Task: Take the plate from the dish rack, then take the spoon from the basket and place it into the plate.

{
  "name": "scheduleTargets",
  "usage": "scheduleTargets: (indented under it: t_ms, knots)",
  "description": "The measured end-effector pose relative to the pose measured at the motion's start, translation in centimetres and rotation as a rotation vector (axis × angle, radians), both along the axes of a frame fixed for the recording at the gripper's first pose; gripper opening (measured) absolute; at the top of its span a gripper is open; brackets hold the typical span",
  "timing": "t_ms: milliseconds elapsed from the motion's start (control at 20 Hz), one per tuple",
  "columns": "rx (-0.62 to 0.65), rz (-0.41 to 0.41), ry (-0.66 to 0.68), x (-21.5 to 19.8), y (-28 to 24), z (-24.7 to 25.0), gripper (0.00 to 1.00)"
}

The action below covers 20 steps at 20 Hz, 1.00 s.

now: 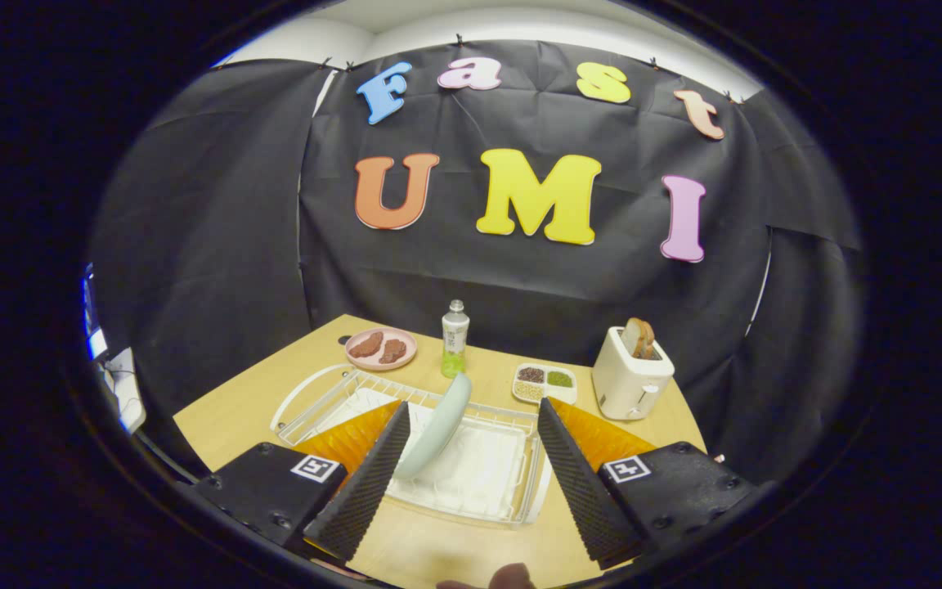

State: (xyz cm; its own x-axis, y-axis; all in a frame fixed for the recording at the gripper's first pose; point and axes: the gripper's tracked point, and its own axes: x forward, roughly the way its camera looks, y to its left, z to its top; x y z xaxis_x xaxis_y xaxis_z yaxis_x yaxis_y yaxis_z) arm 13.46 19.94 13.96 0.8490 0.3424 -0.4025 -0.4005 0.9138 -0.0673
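Two fingers of the gripper [471,425] stand spread wide, grasping nothing; the plate [438,425] leans on edge in the dish rack [512,507] between them, toward eleven o'clock. Clamping off-centre could tip it.

- 1 view, from a fisheye camera riding on the gripper [471,446], facing forward along its 2 fingers.
- It looks from above the near edge of the table [234,409], tilted down across the tabletop toward the black cloth wall behind it.
- The fingers stand spread wide at the bottom, nothing between their pads, framing the dish rack [471,474] just ahead.
- Nearness: the rack and its tilted plate [442,425] are close; the bottle [455,337], the toaster [630,380] and the far table edge lie well beyond.
- The wide lens bends the table edges and wall.
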Motion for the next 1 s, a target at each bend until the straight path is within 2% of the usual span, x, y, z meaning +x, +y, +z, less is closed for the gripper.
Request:
scheduleTargets:
  t_ms: [200, 400, 600, 850, 1000]
  knots:
    - [-0.027, 0.028, 0.124, 2.2, 2.5, -1.8, 1.00]
    - [0.054, 0.038, 0.292, 3.8, 5.6, -3.5, 1.00]
    - [-0.001, -0.023, 0.375, 6.8, 6.4, -5.7, 1.00]
    - [0.003, -0.069, 0.493, 9.8, 8.1, -8.8, 1.00]
    - [-0.018, -0.086, 0.513, 10.9, 8.4, -9.7, 0.93]
